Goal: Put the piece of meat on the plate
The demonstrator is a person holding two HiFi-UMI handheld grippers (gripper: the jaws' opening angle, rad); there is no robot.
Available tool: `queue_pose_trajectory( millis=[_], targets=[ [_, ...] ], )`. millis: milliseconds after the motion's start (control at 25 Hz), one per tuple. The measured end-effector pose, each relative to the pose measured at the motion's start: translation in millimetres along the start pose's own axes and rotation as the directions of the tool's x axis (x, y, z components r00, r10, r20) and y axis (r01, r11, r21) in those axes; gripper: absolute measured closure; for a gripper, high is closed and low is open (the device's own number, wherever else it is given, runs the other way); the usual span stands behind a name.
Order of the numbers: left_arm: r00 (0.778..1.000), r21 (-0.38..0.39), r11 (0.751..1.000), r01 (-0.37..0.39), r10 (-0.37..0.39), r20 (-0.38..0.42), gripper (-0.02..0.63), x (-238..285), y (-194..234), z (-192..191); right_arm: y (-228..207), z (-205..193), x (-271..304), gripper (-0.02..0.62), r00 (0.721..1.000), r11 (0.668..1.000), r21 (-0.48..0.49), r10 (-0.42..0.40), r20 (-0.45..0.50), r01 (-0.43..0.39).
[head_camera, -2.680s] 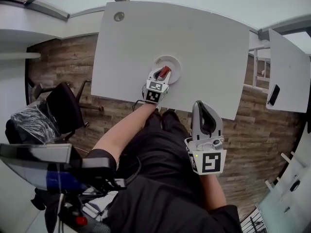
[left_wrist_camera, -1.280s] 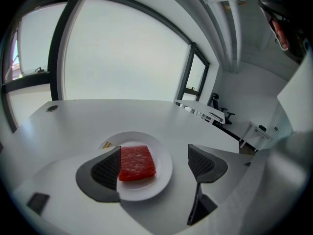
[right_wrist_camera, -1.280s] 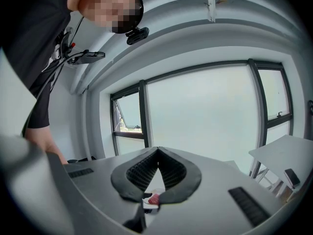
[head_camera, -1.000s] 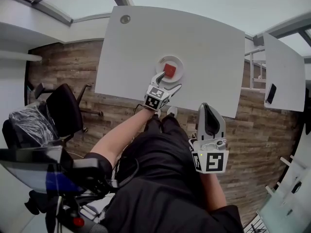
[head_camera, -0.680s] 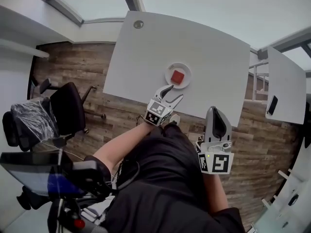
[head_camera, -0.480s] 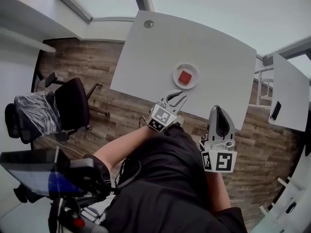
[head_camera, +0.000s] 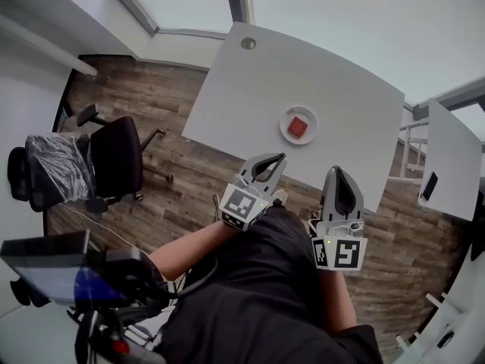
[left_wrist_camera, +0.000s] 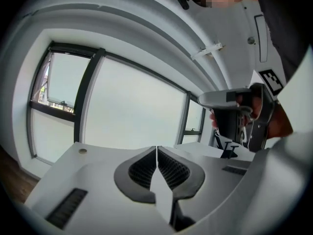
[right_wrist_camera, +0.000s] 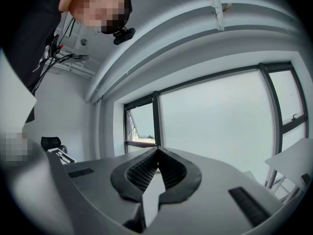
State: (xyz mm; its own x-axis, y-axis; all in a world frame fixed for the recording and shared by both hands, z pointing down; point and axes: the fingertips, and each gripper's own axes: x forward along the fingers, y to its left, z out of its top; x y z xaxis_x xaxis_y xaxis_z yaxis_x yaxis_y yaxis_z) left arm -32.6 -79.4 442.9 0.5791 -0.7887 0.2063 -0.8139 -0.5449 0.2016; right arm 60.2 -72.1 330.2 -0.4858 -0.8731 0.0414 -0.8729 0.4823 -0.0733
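Meat (head_camera: 298, 127): small red squarish chunk, lying at the centre of a round white plate (head_camera: 284, 132) on a white table (head_camera: 341, 82). Left gripper (head_camera: 279, 158) raised by the table's near edge, apart from the plate, jaws just closed tip to tip, empty. Right gripper (head_camera: 339, 173) beside it, jaws together, empty.

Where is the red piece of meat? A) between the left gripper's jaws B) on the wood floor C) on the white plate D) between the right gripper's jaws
C: the head view shows the piece of meat lying on the plate on the table; the left gripper and right gripper are shut with nothing in them.
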Motion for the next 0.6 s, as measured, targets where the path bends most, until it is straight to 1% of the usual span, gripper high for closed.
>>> queue_pose_trajectory(
  millis=[80, 200, 240, 360, 520, 600],
  targets=[
    [0.999, -0.01, 1.0, -0.024, 0.024, 0.023, 0.592, -5, 1, 14, -1, 0, 0, 0.591, 1.0, 1.0, -0.002, 0.003, -0.001, -0.003],
    [0.995, 0.029, 0.998, -0.051, 0.048, 0.091, 0.598, -28, 1, 39, 12, 3, -7, 0.592, 1.0, 1.0, -0.01, 0.003, 0.009, -0.003],
    [0.993, 0.03, 0.998, -0.054, 0.05, 0.111, 0.6, -34, 1, 45, 15, 4, -9, 0.591, 1.0, 1.0, -0.015, 0.003, 0.01, -0.003],
    [0.989, 0.019, 0.998, -0.062, 0.059, 0.138, 0.6, -44, 1, 61, 21, 6, -10, 0.592, 1.0, 1.0, -0.025, 0.008, 0.015, -0.008],
    [0.969, 0.056, 0.994, -0.091, 0.075, 0.235, 0.6, -50, -3, 84, 26, 10, -10, 0.591, 0.999, 0.999, -0.04, 0.01, 0.036, -0.008],
    [0.963, 0.076, 0.992, -0.098, 0.076, 0.258, 0.6, -53, -5, 88, 29, 10, -10, 0.592, 0.999, 0.999, -0.053, 0.006, 0.033, -0.004]
  ],
)
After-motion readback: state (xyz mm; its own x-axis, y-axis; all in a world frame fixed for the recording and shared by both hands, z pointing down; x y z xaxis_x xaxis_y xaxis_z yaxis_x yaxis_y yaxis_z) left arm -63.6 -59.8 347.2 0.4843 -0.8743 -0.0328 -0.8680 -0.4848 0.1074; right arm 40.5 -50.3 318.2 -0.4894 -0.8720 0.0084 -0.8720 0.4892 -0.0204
